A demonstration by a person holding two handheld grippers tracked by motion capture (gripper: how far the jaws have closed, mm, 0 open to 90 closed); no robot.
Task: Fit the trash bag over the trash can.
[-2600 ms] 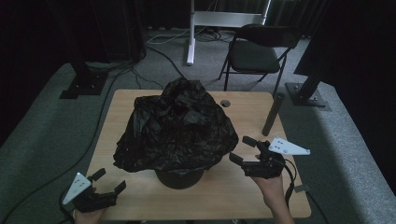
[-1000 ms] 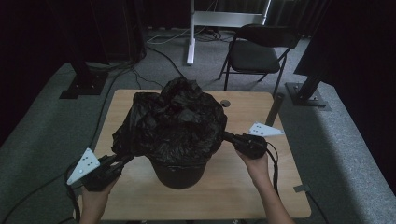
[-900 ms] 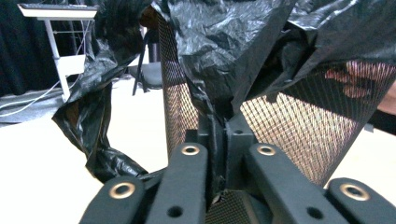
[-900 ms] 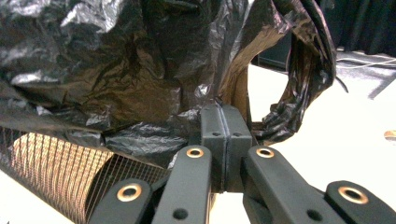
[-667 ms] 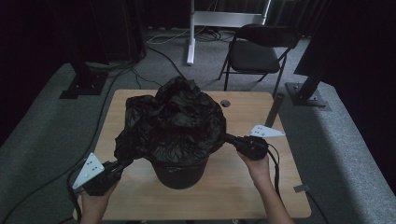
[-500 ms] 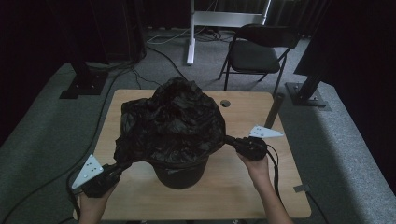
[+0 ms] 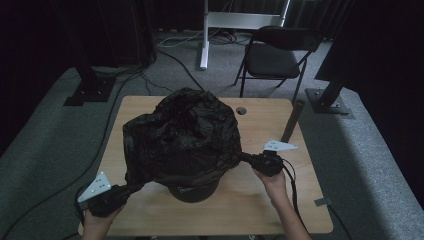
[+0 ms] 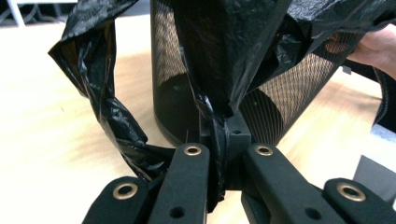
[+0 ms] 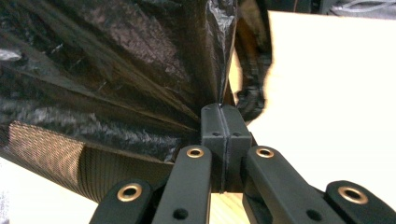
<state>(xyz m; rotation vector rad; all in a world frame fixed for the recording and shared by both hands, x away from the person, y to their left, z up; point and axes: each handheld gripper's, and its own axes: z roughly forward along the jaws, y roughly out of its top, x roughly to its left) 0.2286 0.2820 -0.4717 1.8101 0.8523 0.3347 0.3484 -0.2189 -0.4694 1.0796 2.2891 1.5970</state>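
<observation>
A black plastic bag (image 7: 182,135) billows over a black mesh bin (image 7: 194,189) on the wooden table (image 7: 260,200). My left gripper (image 7: 134,187) is shut on the bag's lower left edge, near the table's front left corner. My right gripper (image 7: 246,157) is shut on the bag's right edge, beside the bin. In the left gripper view the bag (image 8: 219,70) is pinched between the jaws in front of the mesh bin (image 8: 280,98). The right gripper view has the bag (image 9: 116,70) fanning out from the shut jaws above the bin's mesh (image 9: 51,154).
A dark upright post (image 7: 291,120) stands at the table's right edge behind my right gripper. A small round hole (image 7: 241,110) marks the table's back. A folding chair (image 7: 275,55) and stand bases sit on the floor beyond the table.
Both grippers went from open, away from the bag, to shut on its edges. The bag has been pulled outward and spread lower over the bin.
</observation>
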